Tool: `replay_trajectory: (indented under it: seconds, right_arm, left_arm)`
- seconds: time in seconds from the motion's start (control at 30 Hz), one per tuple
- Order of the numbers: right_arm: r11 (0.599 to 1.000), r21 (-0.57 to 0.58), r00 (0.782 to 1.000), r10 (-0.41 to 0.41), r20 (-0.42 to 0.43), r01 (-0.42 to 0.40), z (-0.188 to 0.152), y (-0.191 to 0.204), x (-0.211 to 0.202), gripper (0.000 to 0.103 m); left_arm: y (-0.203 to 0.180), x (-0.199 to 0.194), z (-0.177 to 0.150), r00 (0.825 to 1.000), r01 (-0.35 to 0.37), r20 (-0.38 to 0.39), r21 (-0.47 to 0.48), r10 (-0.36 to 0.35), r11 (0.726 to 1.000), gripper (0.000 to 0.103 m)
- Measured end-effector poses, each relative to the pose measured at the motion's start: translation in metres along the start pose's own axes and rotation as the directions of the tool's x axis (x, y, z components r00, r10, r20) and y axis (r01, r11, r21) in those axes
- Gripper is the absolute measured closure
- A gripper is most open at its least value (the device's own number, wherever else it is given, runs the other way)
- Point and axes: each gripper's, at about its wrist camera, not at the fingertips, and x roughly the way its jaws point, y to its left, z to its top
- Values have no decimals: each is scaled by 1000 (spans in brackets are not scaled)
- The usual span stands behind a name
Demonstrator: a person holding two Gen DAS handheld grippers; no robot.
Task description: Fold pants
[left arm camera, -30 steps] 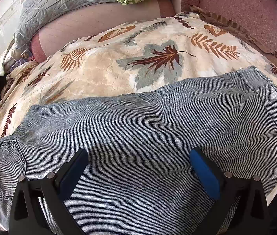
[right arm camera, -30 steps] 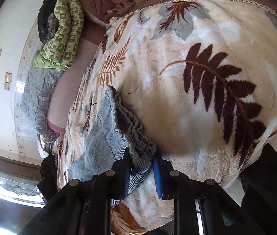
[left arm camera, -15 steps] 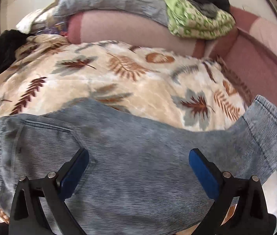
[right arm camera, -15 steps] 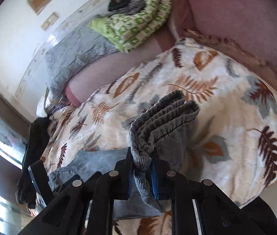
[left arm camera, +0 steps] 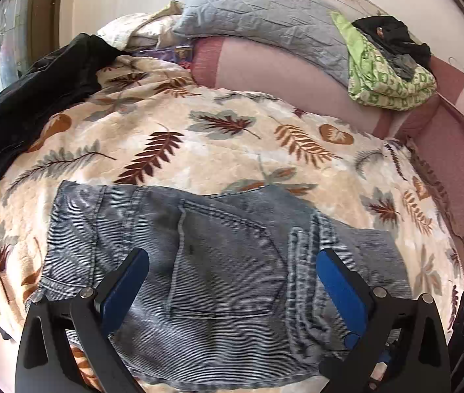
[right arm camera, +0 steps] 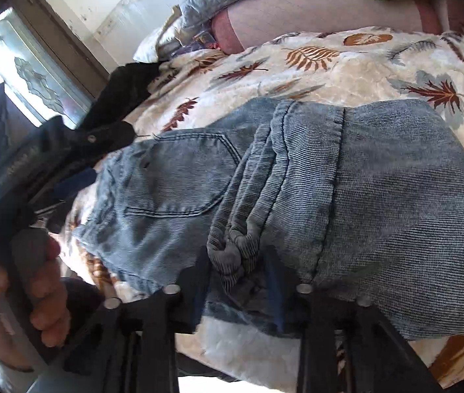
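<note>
A bed covered by a cream leaf-print blanket [left arm camera: 238,150] carries the blue denim pants [left arm camera: 225,262], folded over on themselves on its near part with a back pocket facing up. The left tongs [left arm camera: 232,278] stand wide above the pants and grip nothing. The right tongs [right arm camera: 237,281] are opening, with the bunched hem ends of the pants lying between the jaws; the pads no longer press on the cloth.
</note>
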Motion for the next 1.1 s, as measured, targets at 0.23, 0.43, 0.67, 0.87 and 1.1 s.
replay_trajectory:
  seconds: [0.23, 0.43, 0.67, 0.87, 1.1]
  right_arm:
    - [959, 255, 977, 76, 197, -126, -24, -86, -93, 33]
    - [904, 394, 964, 69, 258, -170, -43, -142, -112, 33]
    - [919, 323, 960, 155, 233, -226, -40, -121, -104, 33]
    - [918, 317, 957, 168, 237, -239, -42, -115, -104, 33]
    - [909, 325, 951, 182, 248, -259, -45, -119, -109, 33]
  left_arm:
    - [-62, 22, -18, 971, 193, -146, 0, -191, 981, 1]
    - [-40, 28, -47, 927, 238, -243, -204, -285, 950, 4]
    - [-57, 19, -43, 917, 252, -254, -224, -306, 941, 8]
    - [-63, 27, -52, 899, 248, -300, -247, -318, 937, 28]
    - [-60, 44, -60, 913, 154, -334, -245, -233, 957, 31]
